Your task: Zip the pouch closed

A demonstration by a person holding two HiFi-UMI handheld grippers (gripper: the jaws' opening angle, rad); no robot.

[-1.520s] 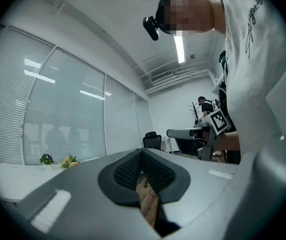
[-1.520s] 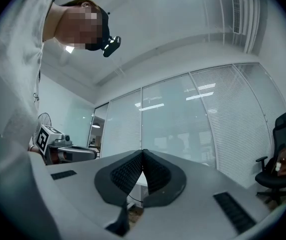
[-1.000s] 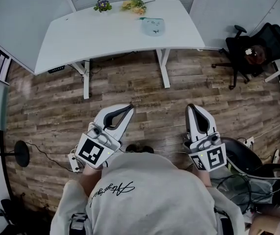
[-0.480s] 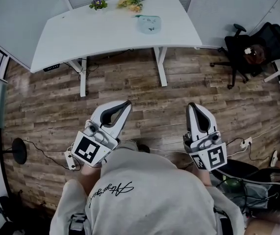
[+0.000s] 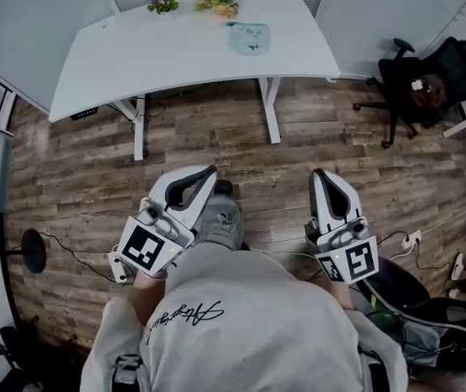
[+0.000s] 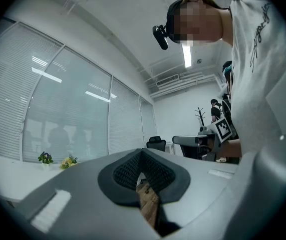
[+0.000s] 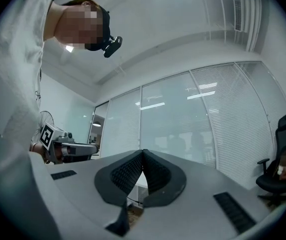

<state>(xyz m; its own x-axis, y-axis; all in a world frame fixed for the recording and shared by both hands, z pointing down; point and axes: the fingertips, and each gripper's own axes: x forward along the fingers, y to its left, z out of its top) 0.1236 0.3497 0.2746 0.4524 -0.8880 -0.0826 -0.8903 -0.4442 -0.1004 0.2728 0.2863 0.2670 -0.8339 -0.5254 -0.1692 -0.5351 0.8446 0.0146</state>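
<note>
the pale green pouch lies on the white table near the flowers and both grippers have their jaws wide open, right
No: the left gripper and right gripper are shut, jaws together on nothing, per the two gripper views. The pale green pouch does lie on the white table near the flowers.

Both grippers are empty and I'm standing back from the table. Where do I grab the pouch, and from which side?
The pouch lies flat on the white table, near the flowers. Likely approach from the near table edge and pinch one end of its rim from above: lying flat, it offers only thin edges. Its zipper is too small to make out.
</note>
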